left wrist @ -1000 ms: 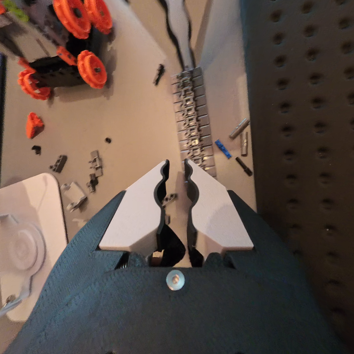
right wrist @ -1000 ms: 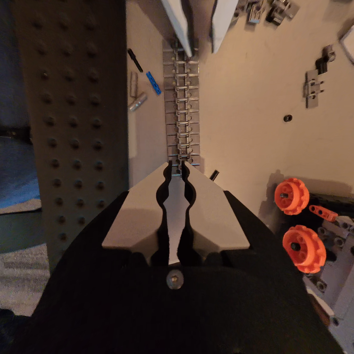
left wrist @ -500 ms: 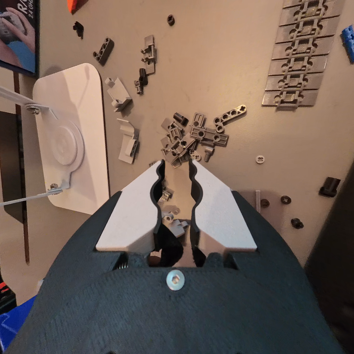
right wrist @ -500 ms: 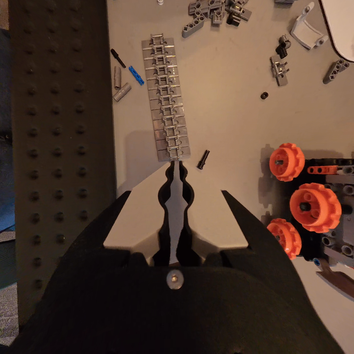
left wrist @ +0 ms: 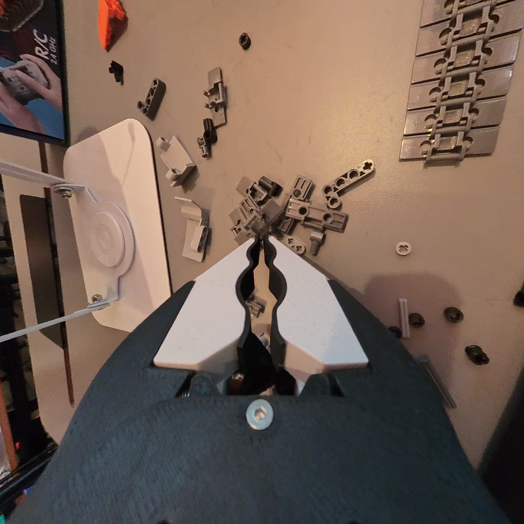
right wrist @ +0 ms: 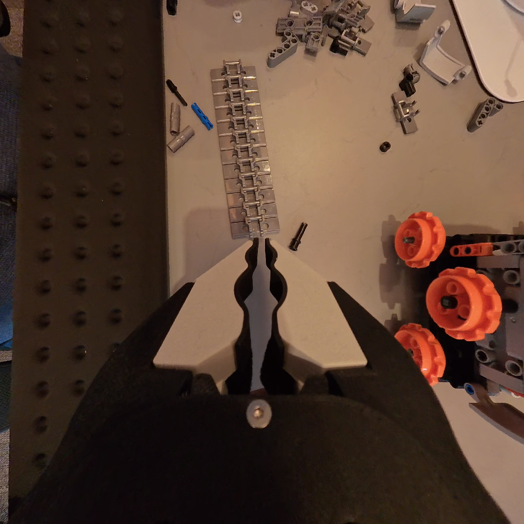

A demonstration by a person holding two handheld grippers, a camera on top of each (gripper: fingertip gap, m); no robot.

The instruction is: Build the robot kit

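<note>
Grey track link [left wrist: 259, 218] pinched at left hand-held gripper [left wrist: 261, 238] tips.

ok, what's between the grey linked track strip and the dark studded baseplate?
Right wrist view: a black pin, two grey tube sleeves and a blue pin lie between the track strip and the baseplate.

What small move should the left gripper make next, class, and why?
Probably a slight, slow lift. The left gripper looks shut on a grey piece at the near edge of the pile of grey parts, where the parts overlap and touch. A small lift would show whether that piece comes free alone.
</note>
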